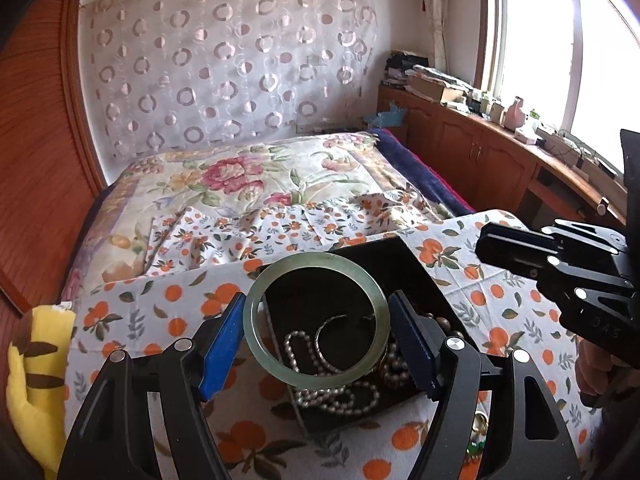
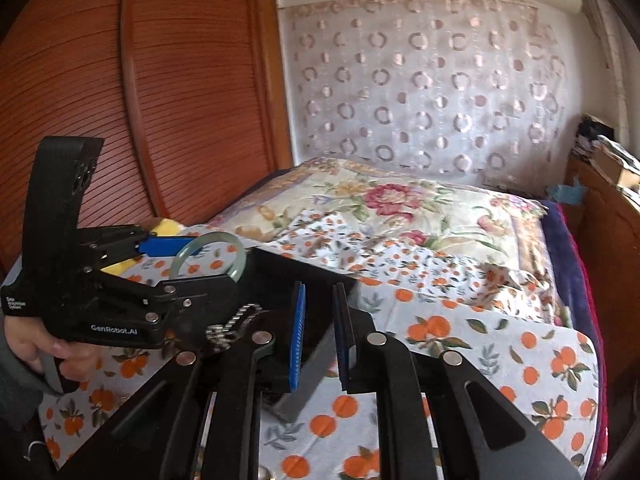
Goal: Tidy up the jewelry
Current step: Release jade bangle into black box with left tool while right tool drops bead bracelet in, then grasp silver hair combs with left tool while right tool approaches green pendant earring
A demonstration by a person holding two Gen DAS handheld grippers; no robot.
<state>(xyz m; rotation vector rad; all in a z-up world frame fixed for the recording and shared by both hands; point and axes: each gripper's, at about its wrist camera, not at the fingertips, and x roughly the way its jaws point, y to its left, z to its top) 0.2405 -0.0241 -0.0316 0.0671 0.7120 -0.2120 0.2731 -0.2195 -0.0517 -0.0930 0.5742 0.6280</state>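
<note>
A pale green jade bangle (image 1: 256, 344) is pinched across its width between the blue pads of my left gripper (image 1: 316, 310). It hangs just above an open black box (image 1: 380, 248). Pearl strands (image 1: 336, 396) and a thin hoop (image 1: 332, 326) lie inside the box. In the right wrist view the bangle (image 2: 212, 240) shows ahead of the left gripper (image 2: 208, 264), which a hand (image 2: 60, 356) holds. My right gripper (image 2: 320, 292) hovers at the box's (image 2: 304, 276) near side. Its pads stand a narrow gap apart with nothing between them. It also appears as the right gripper (image 1: 486, 246), right of the box.
An orange-print cloth (image 1: 500, 300) covers the surface under the box. A yellow plush toy (image 1: 36, 380) lies at its left edge. A few small jewelry pieces (image 1: 478, 424) rest beside the box. A floral bedspread (image 1: 240, 176) lies behind, with wooden cabinets (image 1: 480, 148) under the window.
</note>
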